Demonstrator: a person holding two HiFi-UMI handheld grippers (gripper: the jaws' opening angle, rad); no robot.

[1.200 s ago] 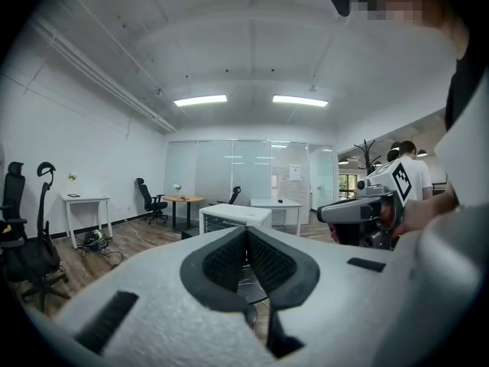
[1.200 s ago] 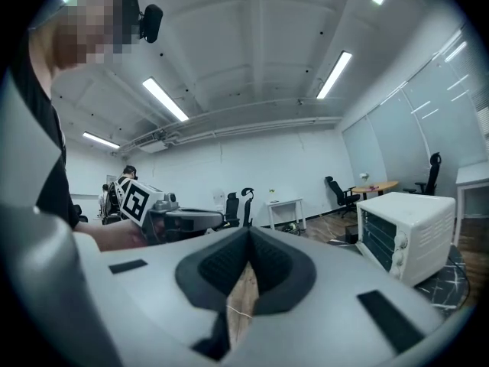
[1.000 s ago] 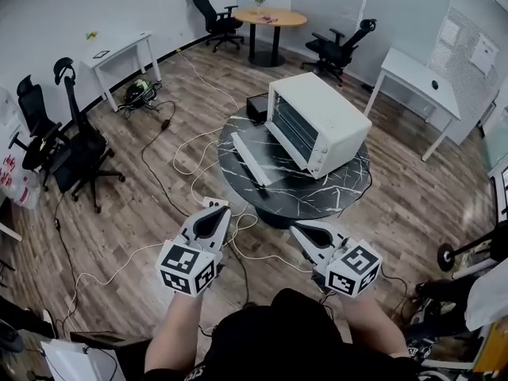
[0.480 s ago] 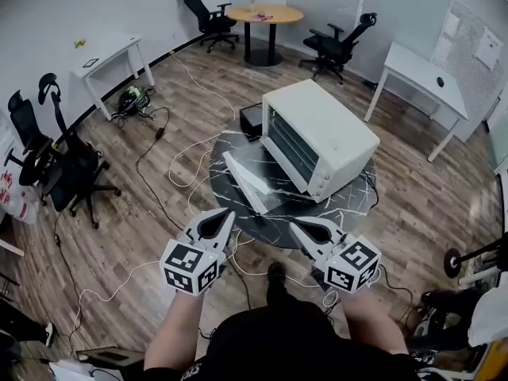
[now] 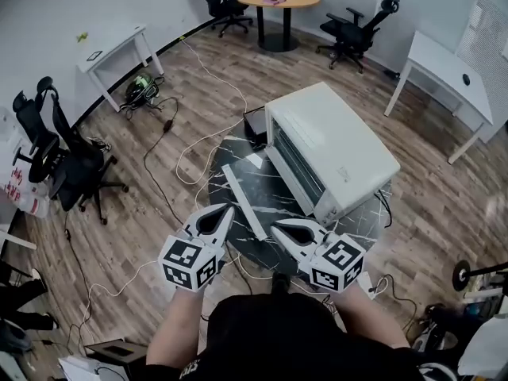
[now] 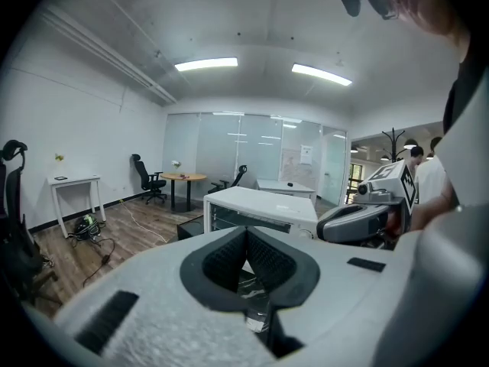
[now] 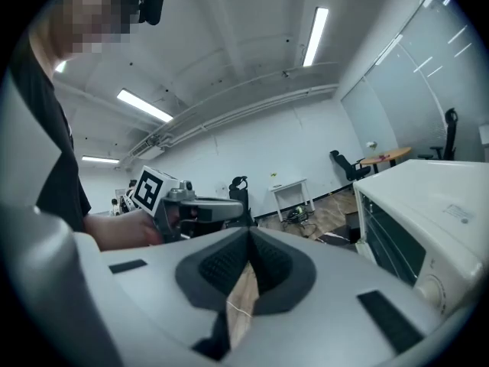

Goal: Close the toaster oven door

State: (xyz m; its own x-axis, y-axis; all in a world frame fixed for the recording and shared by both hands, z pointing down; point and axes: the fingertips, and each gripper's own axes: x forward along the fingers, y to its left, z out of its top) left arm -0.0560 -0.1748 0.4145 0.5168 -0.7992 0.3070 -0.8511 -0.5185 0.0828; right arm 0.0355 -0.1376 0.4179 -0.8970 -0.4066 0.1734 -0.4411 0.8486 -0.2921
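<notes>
1. While the person's hands are low and close to the body, the left gripper and the right gripper sit side by side, both aimed toward the table edge. Neither touches anything.
2. In the left gripper view, the left gripper's pads are pressed together with nothing between them. In the right gripper view, the right gripper's pads also meet at the tip, and only floor shows through the slit below. Closed jaws probably suit this job, since a door wants a firm blunt tip to lift and push rather than a pinch.
3. Just beyond the tips lies the round dark marble table, which carries the toaster oven.
4. The oven door is still open, dropped on its bottom hinge and lying roughly flat over the tabletop. Its free edge points toward the grippers, and the left one is nearer to it. That placing suggests the approach is meant to get under this edge and swing it up against the oven front.
5. A small black box sits at the oven's far side, near the table rim and clear of the door's swing.
6. Farther out, cables trail over the wood floor from the table.
7. Black office chairs stand at the left, a white desk sits by the wall, and a round wooden table is at the back.
</notes>
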